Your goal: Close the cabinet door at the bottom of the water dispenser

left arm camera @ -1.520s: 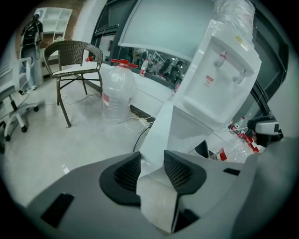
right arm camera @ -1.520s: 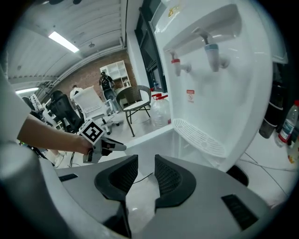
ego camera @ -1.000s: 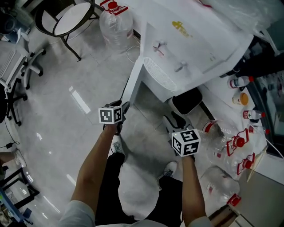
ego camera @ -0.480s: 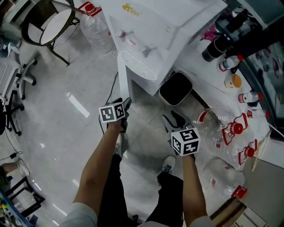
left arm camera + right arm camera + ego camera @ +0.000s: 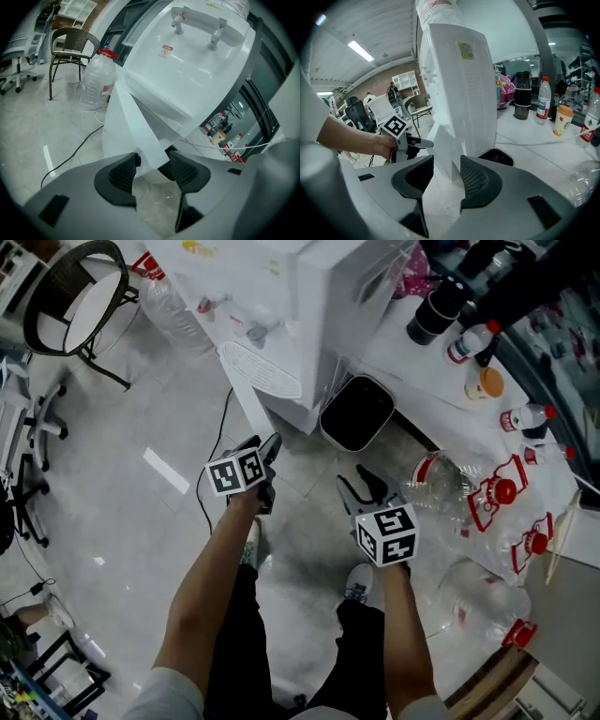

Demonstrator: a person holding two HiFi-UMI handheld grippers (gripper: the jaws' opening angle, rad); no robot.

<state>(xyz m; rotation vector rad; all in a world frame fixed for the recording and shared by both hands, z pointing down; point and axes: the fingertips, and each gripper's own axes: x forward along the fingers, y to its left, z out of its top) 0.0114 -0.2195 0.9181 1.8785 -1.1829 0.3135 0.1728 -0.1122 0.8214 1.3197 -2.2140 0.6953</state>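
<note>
**Q:** Where did the cabinet door [image 5: 135, 125] stand, and how were the tools set?

**A:** The door hung open from the foot of the water dispenser [image 5: 187, 70], its free edge reaching out to the tips of the left hand-held gripper [image 5: 153, 161]. That gripper's jaws had just been opening and stood wide. The door's lower corner showed in the gap, but no pad pressed on it, and it could not be told whether the corner lay inside the gap or just ahead. The right hand-held gripper [image 5: 446, 161] had likewise just been opening. Its jaws were spread and held nothing, and the dispenser's side stood ahead of them.

**Q:** How would the closing step best be done?

**A:** Probably by a push, not a grasp: one jaw's outer face laid flat on the door's outer panel near the free edge, then swept toward the cabinet until the door seated. Contact low and far from the hinge should need the least force.

**Q:** What stood around, and what could obstruct?

**A:** A black bin [image 5: 356, 413] sat ahead of the right gripper, beside the dispenser. Empty bottles [image 5: 450, 486] lay to that gripper's right. A cable [image 5: 77, 148] trailed on the floor to the left gripper's left, with a water jug [image 5: 96, 79] and a chair [image 5: 89, 298] farther off. Nothing visible lay in the door's swing path. The inside of the cabinet could not be seen.
</note>
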